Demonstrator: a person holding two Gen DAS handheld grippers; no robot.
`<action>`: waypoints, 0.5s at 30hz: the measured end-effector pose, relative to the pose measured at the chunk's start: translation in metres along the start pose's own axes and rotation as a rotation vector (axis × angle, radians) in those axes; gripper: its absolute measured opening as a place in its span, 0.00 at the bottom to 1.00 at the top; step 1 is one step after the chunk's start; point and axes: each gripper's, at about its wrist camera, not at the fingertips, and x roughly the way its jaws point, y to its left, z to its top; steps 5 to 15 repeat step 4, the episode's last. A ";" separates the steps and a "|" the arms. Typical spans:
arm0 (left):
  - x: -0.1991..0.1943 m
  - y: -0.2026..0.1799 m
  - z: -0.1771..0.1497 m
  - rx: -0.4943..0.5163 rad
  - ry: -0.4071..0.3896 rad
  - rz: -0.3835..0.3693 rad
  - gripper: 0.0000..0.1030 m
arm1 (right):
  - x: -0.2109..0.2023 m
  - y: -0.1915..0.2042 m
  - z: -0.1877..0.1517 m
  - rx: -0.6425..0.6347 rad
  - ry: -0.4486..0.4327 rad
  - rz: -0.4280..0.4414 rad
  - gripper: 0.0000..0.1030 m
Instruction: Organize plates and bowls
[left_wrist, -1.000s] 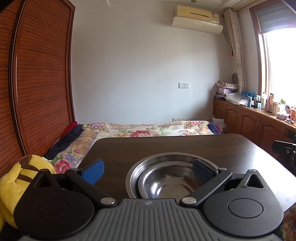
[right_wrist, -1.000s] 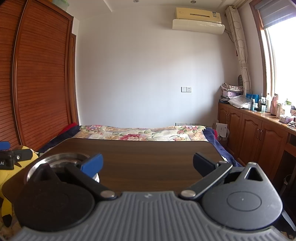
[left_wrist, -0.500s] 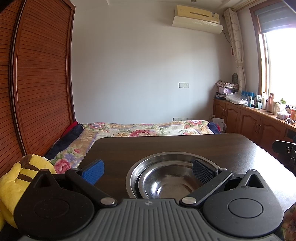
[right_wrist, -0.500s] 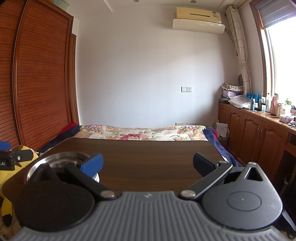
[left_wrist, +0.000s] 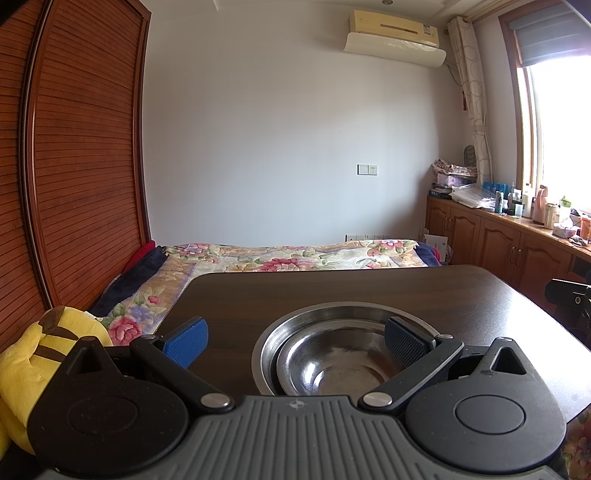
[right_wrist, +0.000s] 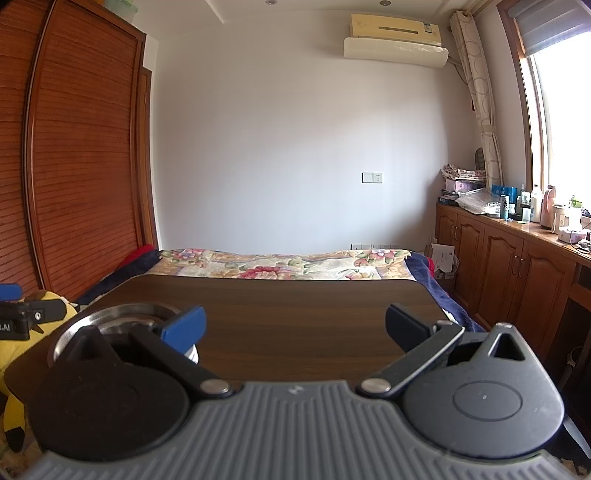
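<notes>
A small steel bowl (left_wrist: 332, 369) sits nested inside a wider steel bowl (left_wrist: 291, 326) on the dark wooden table (left_wrist: 332, 291). My left gripper (left_wrist: 295, 338) is open and empty, held just in front of the nested bowls; its right finger overlaps their near right rim in the view. In the right wrist view the same bowls (right_wrist: 110, 317) stand at the table's left, partly hidden behind the left finger. My right gripper (right_wrist: 295, 326) is open and empty over the table's near edge.
A yellow plush toy (left_wrist: 40, 354) lies left of the table. A bed with a floral blanket (left_wrist: 295, 256) is beyond the table's far edge. Wooden cabinets (right_wrist: 517, 273) with bottles line the right wall, and a slatted wardrobe (left_wrist: 74, 184) stands on the left.
</notes>
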 end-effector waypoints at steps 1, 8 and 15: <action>0.000 0.000 0.000 0.000 0.000 0.000 1.00 | 0.000 0.000 0.000 0.000 0.000 0.000 1.00; 0.000 0.000 0.000 0.001 0.001 -0.001 1.00 | 0.000 0.000 -0.001 0.001 0.000 0.001 1.00; 0.000 0.000 0.000 0.001 0.001 -0.001 1.00 | 0.000 0.000 -0.001 0.001 0.000 0.001 1.00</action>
